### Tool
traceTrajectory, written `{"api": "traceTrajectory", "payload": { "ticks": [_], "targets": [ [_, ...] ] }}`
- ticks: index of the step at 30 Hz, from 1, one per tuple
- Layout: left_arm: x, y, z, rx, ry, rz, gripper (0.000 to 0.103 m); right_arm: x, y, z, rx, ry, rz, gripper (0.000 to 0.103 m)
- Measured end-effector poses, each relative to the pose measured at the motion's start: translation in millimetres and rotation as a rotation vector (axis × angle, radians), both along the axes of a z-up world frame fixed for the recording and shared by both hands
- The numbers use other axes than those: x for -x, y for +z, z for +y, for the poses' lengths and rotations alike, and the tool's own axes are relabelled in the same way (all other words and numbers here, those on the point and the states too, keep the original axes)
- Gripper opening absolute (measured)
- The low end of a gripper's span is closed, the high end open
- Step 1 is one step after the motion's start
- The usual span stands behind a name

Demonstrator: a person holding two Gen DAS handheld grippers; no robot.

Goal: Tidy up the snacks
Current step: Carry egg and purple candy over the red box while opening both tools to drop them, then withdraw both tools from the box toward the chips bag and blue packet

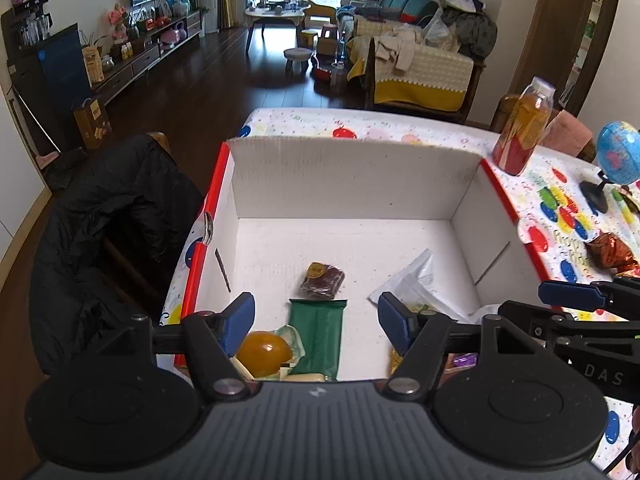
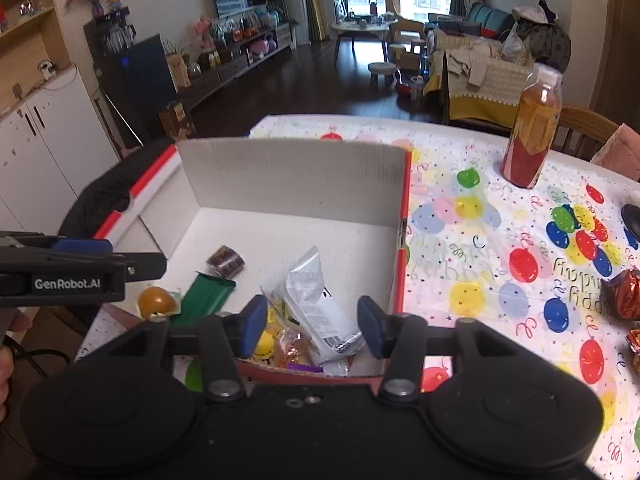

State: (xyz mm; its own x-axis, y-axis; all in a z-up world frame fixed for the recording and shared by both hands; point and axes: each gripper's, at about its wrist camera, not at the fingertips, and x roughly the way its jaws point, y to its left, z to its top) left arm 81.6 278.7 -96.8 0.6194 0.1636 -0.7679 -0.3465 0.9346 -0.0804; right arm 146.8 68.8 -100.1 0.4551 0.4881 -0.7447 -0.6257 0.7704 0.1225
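Note:
A white cardboard box (image 1: 352, 184) with red edges stands on the table; it also shows in the right wrist view (image 2: 292, 176). Inside lie a dark brown wrapped snack (image 1: 322, 280) (image 2: 225, 261), a green packet (image 1: 318, 336) (image 2: 206, 296), an orange jelly cup (image 1: 264, 354) (image 2: 157, 301) and a clear plastic packet (image 1: 416, 284) (image 2: 316, 304). My left gripper (image 1: 316, 320) is open and empty over the box's near edge. My right gripper (image 2: 312, 322) is open and empty above the clear packet. Brown foil-wrapped snacks (image 1: 610, 250) (image 2: 624, 294) lie on the table right of the box.
A bottle of orange drink (image 1: 522, 128) (image 2: 534, 128) stands at the table's far right. A small blue globe (image 1: 618, 152) stands right of it. A black jacket on a chair (image 1: 108, 232) sits left of the table. The tablecloth (image 2: 480, 240) has a balloon print.

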Motion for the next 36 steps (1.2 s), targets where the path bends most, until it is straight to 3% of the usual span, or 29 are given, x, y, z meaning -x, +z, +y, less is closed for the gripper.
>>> {"api": "traceTrajectory", "payload": {
  "ticks": [11, 20, 24, 26, 36],
  "targets": [
    [17, 32, -29, -0.001, -0.05, -0.095, 0.081, 22, 32, -31, -0.067, -0.011, -0.082, 0.081],
    [18, 48, -68, 0.017, -0.118, -0.142, 0.085, 30, 47, -74, -0.095, -0.078, -0.134, 0.095],
    [13, 53, -88, 0.027, -0.159, -0.154, 0.088, 29, 50, -100, -0.108, -0.13, -0.14, 0.099],
    [10, 55, -98, 0.036, -0.18, -0.162, 0.095, 28, 51, -113, -0.112, -0.161, -0.138, 0.103],
    [-13, 58, -160, 0.064, -0.295, -0.204, 0.103, 28, 50, -188, -0.129, -0.264, -0.186, 0.103]
  ]
}}
